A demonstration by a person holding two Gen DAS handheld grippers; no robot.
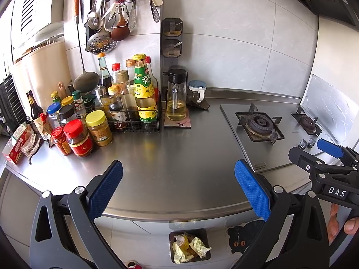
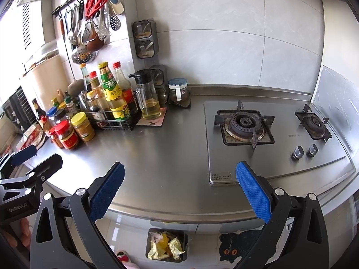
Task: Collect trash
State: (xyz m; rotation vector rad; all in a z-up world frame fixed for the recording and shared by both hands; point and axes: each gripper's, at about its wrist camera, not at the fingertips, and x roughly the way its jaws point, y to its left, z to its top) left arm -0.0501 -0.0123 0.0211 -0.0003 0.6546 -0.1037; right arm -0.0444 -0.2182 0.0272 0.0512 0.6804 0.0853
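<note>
Both grippers spread wide and empty above the counter edge.

The left gripper (image 1: pixel 178 188) and right gripper (image 2: pixel 179 189) hold nothing; crumpled trash (image 1: pixel 190 247) already lies in the floor bin (image 1: pixel 189 232) below. Beyond, the steel counter (image 1: pixel 179 148) looks bare, so a careless reach could knock the crowded sauce jars (image 1: pixel 78 137) or the stove (image 2: pixel 244 126).

Left gripper (image 1: pixel 178 190), right gripper (image 2: pixel 179 191) — jaws spread, empty.
</note>
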